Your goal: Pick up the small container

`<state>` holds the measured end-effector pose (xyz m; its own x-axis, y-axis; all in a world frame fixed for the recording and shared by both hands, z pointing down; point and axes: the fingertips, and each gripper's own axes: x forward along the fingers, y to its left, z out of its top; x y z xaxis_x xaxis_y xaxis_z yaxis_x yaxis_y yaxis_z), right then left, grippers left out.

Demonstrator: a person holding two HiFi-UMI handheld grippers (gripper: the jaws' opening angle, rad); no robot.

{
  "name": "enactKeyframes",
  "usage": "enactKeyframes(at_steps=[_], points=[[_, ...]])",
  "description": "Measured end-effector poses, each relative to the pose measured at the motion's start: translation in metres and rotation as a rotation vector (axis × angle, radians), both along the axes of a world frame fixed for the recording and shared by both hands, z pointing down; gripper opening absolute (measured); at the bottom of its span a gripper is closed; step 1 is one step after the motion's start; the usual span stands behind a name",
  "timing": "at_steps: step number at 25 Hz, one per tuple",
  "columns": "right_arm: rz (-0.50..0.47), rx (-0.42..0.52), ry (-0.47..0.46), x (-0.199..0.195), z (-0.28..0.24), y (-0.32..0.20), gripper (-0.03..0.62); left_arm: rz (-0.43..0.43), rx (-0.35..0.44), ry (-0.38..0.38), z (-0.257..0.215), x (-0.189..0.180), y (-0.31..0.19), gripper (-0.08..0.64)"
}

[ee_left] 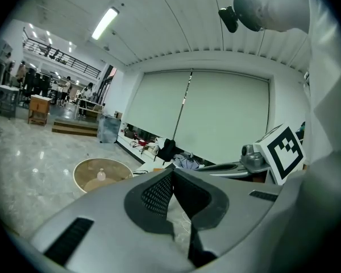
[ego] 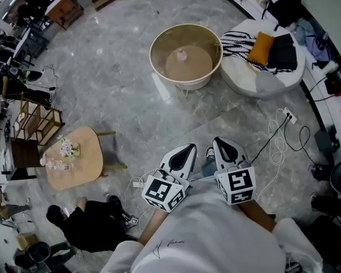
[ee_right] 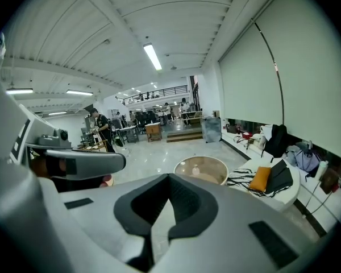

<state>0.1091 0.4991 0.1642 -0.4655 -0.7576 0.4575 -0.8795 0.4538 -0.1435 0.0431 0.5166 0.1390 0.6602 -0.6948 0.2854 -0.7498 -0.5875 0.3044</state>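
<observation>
The small container (ego: 182,54), a pale little bottle, stands upright in the middle of a round beige table with a high rim (ego: 159,43), far ahead on the grey floor. My left gripper (ego: 190,147) and right gripper (ego: 219,141) hang side by side near my body, well short of that table, both shut with nothing in them. The left gripper view shows its jaws (ee_left: 171,172) meeting at the tips, with the bottle (ee_left: 101,175) far off to the left. In the right gripper view the jaws (ee_right: 169,177) are closed too, with the bottle (ee_right: 195,169) straight ahead.
A white round pouffe (ego: 244,75) with an orange cushion, black cloth and a striped blanket sits right of the rimmed table. A small wooden table with flowers (ego: 85,164) stands at the left, and a person in black (ego: 88,226) crouches beside it. Cables and a power strip (ego: 288,115) lie at the right.
</observation>
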Motion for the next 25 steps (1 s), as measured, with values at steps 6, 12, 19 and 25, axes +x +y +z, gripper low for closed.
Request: enactKeyframes(at_steps=[6,12,19,25], points=[[0.007,-0.011,-0.047,0.027,0.006,-0.042,0.014,-0.061,-0.012,-0.009,0.001,0.017,-0.041,0.018],[-0.033,-0.019,-0.067,0.031,0.008,-0.059,0.014,-0.115,0.003,-0.021,-0.012,0.024,-0.066,0.018],[-0.052,-0.027,-0.057,0.03,0.014,-0.074,0.014,-0.163,-0.034,-0.038,-0.001,0.019,-0.082,0.017],[-0.064,-0.04,-0.028,0.023,0.017,-0.096,0.014,-0.158,-0.032,0.0,0.0,0.015,-0.11,0.017]])
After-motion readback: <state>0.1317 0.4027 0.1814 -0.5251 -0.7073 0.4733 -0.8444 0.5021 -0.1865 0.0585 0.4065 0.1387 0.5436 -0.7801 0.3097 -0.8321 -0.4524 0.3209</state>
